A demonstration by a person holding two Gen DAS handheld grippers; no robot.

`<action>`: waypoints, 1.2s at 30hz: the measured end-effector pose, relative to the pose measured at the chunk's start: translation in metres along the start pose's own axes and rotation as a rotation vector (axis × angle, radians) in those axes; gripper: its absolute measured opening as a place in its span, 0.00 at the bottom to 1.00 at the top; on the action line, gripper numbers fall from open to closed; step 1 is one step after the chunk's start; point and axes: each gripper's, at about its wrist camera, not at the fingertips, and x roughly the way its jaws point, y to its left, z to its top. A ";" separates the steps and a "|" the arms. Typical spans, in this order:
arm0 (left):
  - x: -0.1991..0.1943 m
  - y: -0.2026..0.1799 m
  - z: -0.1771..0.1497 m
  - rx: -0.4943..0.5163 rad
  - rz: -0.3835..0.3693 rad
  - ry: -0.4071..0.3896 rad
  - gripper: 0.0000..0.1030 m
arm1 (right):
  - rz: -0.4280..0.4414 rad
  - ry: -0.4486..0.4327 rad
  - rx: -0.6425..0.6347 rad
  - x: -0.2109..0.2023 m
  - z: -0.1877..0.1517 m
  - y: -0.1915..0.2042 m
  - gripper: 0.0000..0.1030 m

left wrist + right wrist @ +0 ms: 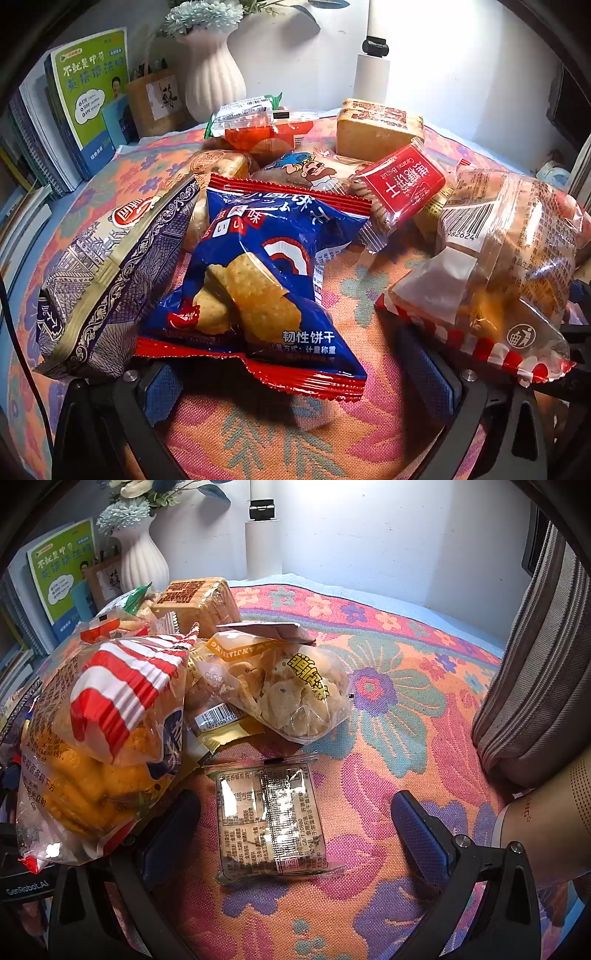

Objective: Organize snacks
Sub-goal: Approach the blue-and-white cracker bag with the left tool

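A pile of snack packets lies on a flowered cloth (pixel 369 288). In the left wrist view my left gripper (pixel 295 373) is open, its jaws wide apart, with a blue and red biscuit packet (pixel 266 288) lying across the gap. A purple and gold packet (pixel 110 280) lies to its left, a red-striped clear bag (pixel 509 266) to its right. In the right wrist view my right gripper (pixel 295 823) is open around a flat clear packet (pixel 269 819) lying label-up on the cloth. The striped bag (pixel 107 731) lies at its left, over the left finger.
Further back lie a red caramel biscuit packet (pixel 402 184), a tan block packet (pixel 376 129) and a clear bag of crackers (pixel 291 694). A white vase (pixel 210 77), books (pixel 88 96) and a white wall stand behind. A grey striped pouch (pixel 535 686) lies at the right.
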 end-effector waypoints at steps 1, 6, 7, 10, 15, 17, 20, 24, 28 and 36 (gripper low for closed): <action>0.000 0.000 0.000 0.000 0.000 0.000 1.00 | 0.000 0.000 0.000 0.000 0.000 0.000 1.00; 0.000 -0.003 0.000 0.000 0.000 0.001 1.00 | -0.002 0.000 -0.001 0.000 0.000 0.000 1.00; 0.000 -0.004 0.000 0.000 0.001 0.001 1.00 | -0.002 0.000 -0.002 0.000 0.000 0.000 1.00; 0.000 0.000 0.000 -0.005 -0.007 0.001 1.00 | -0.002 0.000 -0.002 0.000 0.000 0.000 1.00; 0.001 -0.002 0.001 -0.006 -0.007 0.001 1.00 | -0.002 0.000 -0.002 0.000 0.000 0.000 1.00; 0.000 0.000 0.000 -0.006 -0.008 0.001 1.00 | -0.002 0.000 -0.001 0.000 0.000 0.000 1.00; 0.002 0.003 0.000 -0.006 -0.009 0.003 1.00 | 0.002 0.014 -0.001 -0.001 -0.001 0.000 1.00; -0.002 0.005 0.000 0.009 -0.019 0.040 1.00 | 0.039 0.142 -0.065 -0.010 -0.006 0.001 1.00; -0.014 0.002 -0.016 0.030 -0.022 0.055 1.00 | 0.065 0.121 -0.071 -0.025 -0.023 -0.004 1.00; -0.045 0.002 -0.048 0.030 -0.036 0.003 1.00 | 0.075 0.101 -0.085 -0.043 -0.046 -0.004 1.00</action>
